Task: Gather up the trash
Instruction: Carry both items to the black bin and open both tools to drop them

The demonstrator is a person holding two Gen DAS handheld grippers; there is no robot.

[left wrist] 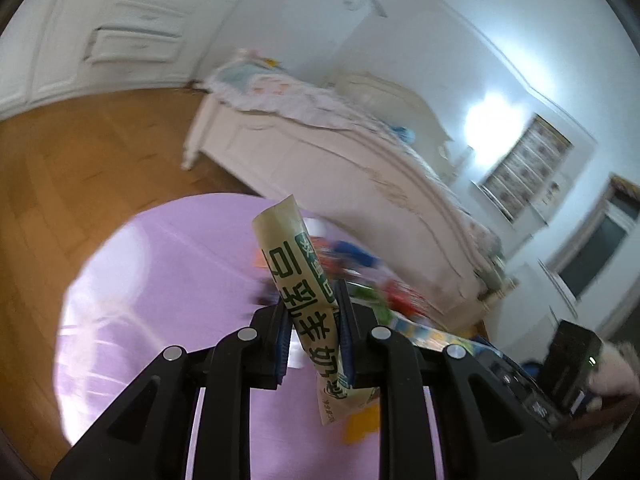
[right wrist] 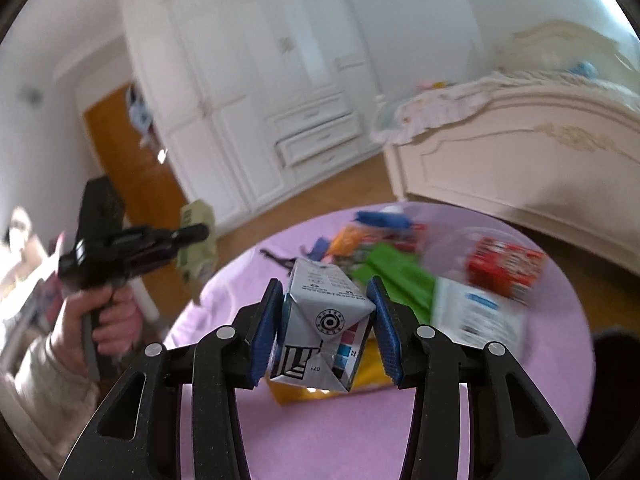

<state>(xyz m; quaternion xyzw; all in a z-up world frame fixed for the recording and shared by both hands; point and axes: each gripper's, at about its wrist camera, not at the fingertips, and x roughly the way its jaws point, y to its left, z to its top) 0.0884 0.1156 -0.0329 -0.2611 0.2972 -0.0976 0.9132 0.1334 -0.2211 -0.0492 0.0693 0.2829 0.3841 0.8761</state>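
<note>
My left gripper [left wrist: 310, 320] is shut on a beige snack wrapper [left wrist: 296, 268] with green lettering, held upright above the round purple table [left wrist: 160, 280]. In the right wrist view the same left gripper [right wrist: 196, 234] appears at the left in a person's hand [right wrist: 112, 312], with the beige wrapper [right wrist: 196, 240] hanging from it. My right gripper [right wrist: 326, 320] is shut on a small grey-white drink carton [right wrist: 324, 320], lifted over the purple table [right wrist: 360, 432]. A blurred pile of coloured trash [right wrist: 384, 248] lies on the table behind the carton.
A red box [right wrist: 504, 264], a green wrapper [right wrist: 400, 276], a white leaflet [right wrist: 476, 316] and an orange-yellow piece [right wrist: 368, 372] lie on the table. A cream bed [right wrist: 520, 160] stands to the right, white wardrobes [right wrist: 260, 100] behind, wooden floor [left wrist: 80, 180] around.
</note>
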